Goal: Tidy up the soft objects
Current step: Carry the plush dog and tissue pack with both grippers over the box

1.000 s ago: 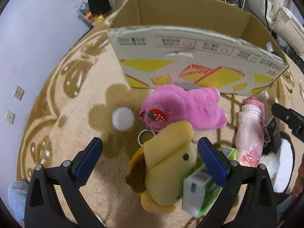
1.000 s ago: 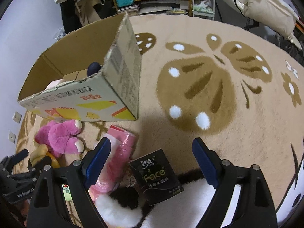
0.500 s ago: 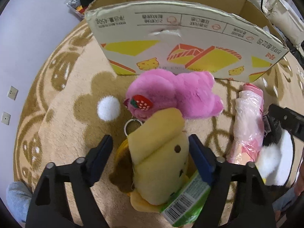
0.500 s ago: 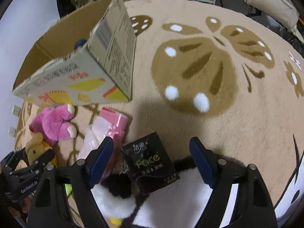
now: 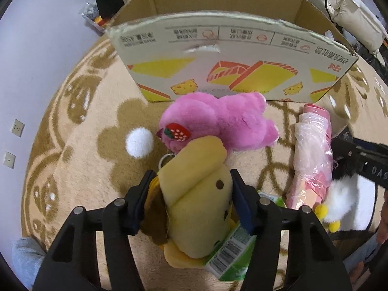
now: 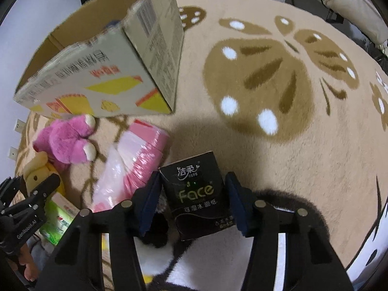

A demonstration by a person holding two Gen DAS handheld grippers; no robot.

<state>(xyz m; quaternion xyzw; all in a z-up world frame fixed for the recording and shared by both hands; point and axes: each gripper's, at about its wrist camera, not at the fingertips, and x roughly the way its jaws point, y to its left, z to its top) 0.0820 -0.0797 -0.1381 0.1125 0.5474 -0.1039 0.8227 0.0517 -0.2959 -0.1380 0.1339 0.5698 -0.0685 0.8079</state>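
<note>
My left gripper (image 5: 194, 201) is shut on a yellow plush dog (image 5: 196, 198), with both blue pads pressed on its sides. A pink plush bear (image 5: 223, 121) lies just beyond it, against the open cardboard box (image 5: 230, 55). My right gripper (image 6: 194, 203) stands around a black tissue pack (image 6: 198, 194); its left pad touches the pack and a small gap shows at the right pad. The bear (image 6: 65, 140) and the yellow dog (image 6: 38, 169) also show at the left of the right wrist view.
A pink wrapped tissue bundle (image 5: 312, 155) lies right of the bear. A green tissue pack (image 5: 230, 254) lies under the yellow dog. A black and white plush (image 5: 344, 203) lies by the right gripper. The beige patterned carpet (image 6: 278, 133) stretches to the right.
My left gripper has closed from wide open onto the yellow dog. My right gripper has moved forward over the black tissue pack and narrowed around it.
</note>
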